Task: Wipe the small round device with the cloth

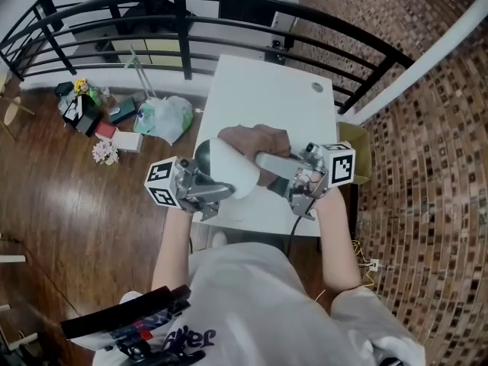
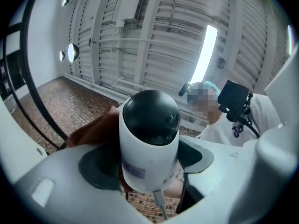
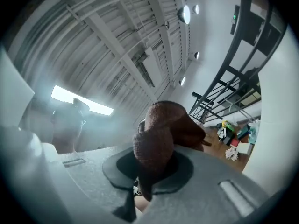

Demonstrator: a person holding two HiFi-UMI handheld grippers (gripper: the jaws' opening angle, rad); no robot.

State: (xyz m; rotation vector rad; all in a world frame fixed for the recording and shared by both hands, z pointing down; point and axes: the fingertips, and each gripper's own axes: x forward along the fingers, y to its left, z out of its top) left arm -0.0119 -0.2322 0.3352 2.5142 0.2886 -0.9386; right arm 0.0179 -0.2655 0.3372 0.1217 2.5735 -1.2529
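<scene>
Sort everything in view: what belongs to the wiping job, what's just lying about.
Job: small round device in the left gripper; brown cloth in the right gripper.

Lying about: plastic bag, boxes and flowers on the floor; cardboard box beside the white table.

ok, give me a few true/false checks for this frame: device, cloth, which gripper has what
1. The left gripper is clamped on the small round device. True.
2. The cloth lies flat on the table. False: it is bunched up and pinched in the right gripper.
3. The small round device has a dark dome on a white body. True.
4. The small round device stands on the table. False: the left gripper holds it clear of the table, and the left gripper view shows brick floor below its base.
5. The cloth is blue. False: it is brown.
</scene>
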